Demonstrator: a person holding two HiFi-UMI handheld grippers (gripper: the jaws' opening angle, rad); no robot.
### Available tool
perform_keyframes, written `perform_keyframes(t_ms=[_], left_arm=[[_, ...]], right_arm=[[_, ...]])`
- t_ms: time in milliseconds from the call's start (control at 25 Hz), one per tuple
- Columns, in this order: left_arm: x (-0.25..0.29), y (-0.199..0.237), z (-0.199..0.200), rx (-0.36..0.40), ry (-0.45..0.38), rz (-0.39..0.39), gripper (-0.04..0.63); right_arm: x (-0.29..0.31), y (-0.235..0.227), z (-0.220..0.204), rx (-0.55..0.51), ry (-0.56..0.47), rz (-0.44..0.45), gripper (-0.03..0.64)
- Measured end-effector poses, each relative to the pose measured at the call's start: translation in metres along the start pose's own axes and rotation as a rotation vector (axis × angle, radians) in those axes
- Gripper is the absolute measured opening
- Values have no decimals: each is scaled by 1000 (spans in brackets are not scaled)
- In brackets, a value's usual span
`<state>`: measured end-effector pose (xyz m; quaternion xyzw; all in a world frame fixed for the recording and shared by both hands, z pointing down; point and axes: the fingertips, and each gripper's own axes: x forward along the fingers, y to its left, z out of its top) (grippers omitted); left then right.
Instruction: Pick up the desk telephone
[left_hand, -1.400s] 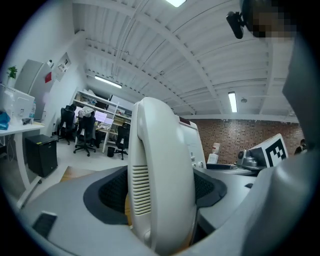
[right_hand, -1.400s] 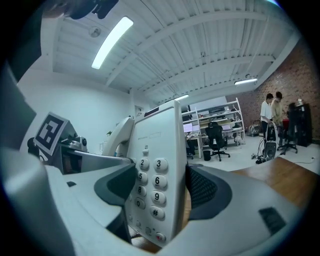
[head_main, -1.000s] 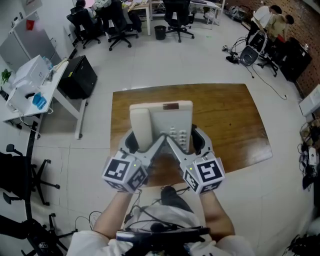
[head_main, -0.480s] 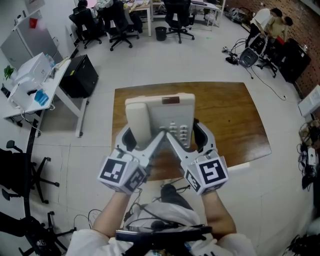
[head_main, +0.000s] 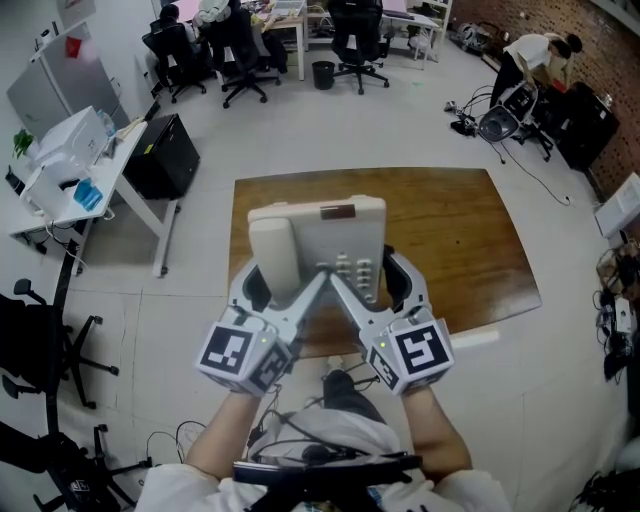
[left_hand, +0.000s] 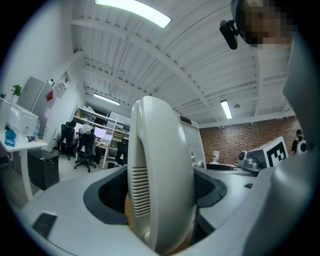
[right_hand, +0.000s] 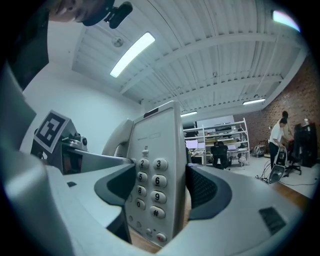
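Desk telephone: the desk telephone (head_main: 330, 235) is hanging clamped between both grippers over the near-left part of the wooden table (head_main: 460, 240), its display end pointing to 12 o'clock.
Handset: the handset (head_main: 275, 250) is lying in its cradle along the body's 9 o'clock side.
Keypad: the keypad (head_main: 357, 270) is facing up on the 3 o'clock side.
Left gripper: the left gripper (head_main: 282, 287) is reaching in from 7 o'clock. Its jaws are standing wide and pressing on both flanks of the handset.
Right gripper: the right gripper (head_main: 370, 282) is reaching in from 5 o'clock. It is clamping the keypad side, with one jaw covering the inner column of keys and the other bearing on the outer edge.
Marker cubes: the marker cubes (head_main: 245, 350) are showing at 6 o'clock, just above the person's hands.
Table: wood is showing bare from 1 to 4 o'clock of the phone.
Room: office chairs (head_main: 355, 30) are standing at 12 o'clock, a white desk (head_main: 60, 170) at 10 o'clock, and a person (head_main: 535, 50) is bending over at 2 o'clock.
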<state>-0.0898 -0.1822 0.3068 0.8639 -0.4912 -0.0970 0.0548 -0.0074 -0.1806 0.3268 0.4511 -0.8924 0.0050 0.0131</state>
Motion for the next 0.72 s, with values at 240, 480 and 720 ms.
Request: perform_keyframes(t_ms=[240,480,720], left_arm=[[-8,-5,0,5,2,-8,354],[-16,-4,-7,-12,15,-10,354],[-17,-8,-10,-15,27,-10,354]], right_arm=[[-8,6,0,-5,-4,-5,328],[-12,13,-9,5,17,-15,328],[-17,12,-11,17,19,-18,327]])
